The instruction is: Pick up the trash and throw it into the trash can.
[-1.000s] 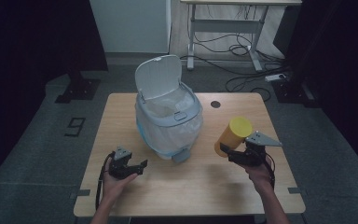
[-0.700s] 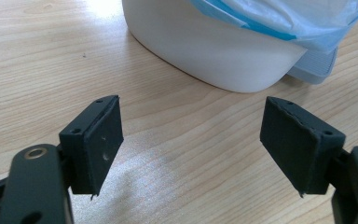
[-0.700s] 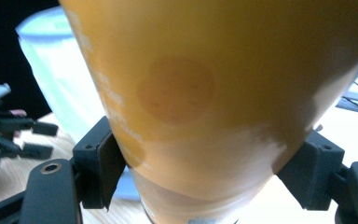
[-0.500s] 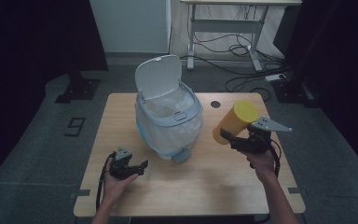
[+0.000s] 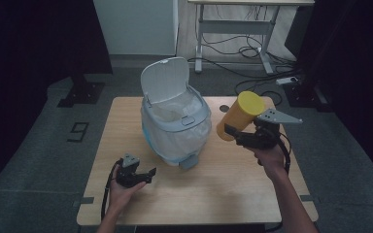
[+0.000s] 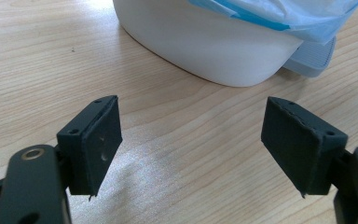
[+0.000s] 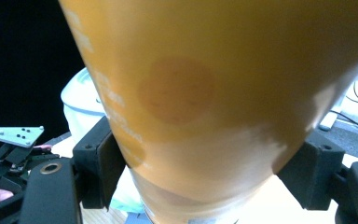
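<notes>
1. On the wooden table (image 5: 213,194), the largest thing is a white pedal bin (image 5: 176,127), set toward the far middle. Its lid (image 5: 165,81) is raised and tipped back, a pale blue liner bag (image 5: 184,141) is folded over its rim, and its grey foot pedal (image 5: 188,162) juts toward the person.
2. To the right of the bin, a yellow cylindrical canister (image 5: 240,115) is held in the air, clear of the tabletop. It is tilted, with its capped end up and away from the bin and its lower end leaning toward the bin's rim.
3. The right gripper (image 5: 240,136) is clamped on the canister near its lower end. In the right gripper view the pads (image 7: 103,170) are seen pressed against the canister's sides, with the jaws only partly apart around it.
4. The left gripper (image 5: 143,175) is rested low on the near left of the table, just in front of the bin. Its jaws are spread wide and nothing is held; bare wood is seen between its pads (image 6: 98,142).
5. The step in hand is judged to be the carrying of the canister to the open bin.
6. For the next move, the canister would need to be brought over the open mouth, kept clear of the raised lid, and only then let go, so that it falls inside the liner.
</notes>
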Available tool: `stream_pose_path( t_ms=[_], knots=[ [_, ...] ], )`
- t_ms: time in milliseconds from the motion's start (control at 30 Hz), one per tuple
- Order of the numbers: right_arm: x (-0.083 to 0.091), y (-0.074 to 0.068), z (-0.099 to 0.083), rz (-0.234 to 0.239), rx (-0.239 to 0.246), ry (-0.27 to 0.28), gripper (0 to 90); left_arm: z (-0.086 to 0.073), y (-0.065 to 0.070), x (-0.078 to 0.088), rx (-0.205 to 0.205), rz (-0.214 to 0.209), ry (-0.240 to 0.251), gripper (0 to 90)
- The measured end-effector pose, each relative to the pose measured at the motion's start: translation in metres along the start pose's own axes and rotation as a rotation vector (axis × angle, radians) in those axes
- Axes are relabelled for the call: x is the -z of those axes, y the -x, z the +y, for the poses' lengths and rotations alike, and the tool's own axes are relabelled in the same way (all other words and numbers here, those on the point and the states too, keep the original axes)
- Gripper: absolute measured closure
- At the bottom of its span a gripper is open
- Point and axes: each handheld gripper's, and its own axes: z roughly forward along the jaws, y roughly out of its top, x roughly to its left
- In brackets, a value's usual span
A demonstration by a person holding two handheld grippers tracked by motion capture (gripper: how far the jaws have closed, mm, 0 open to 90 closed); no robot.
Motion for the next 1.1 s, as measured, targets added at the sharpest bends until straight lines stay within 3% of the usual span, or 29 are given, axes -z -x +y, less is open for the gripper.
stream_pose_path(
  t_ms=[267, 900, 1100],
  knots=[
    [-0.008, -0.002, 0.013, -0.011, -0.002, -0.003, 23.6, 0.000, 0.000, 0.001, -0.002, -0.002, -0.001, 20.3],
    [-0.027, -0.009, 0.027, 0.015, 0.011, -0.008, 23.7, 0.000, 0.000, 0.000, 0.004, -0.021, -0.007, 20.8],
    [-0.033, -0.014, 0.034, 0.033, 0.037, -0.021, 23.7, 0.000, 0.001, 0.000, 0.002, -0.027, -0.009, 21.3]
  ],
)
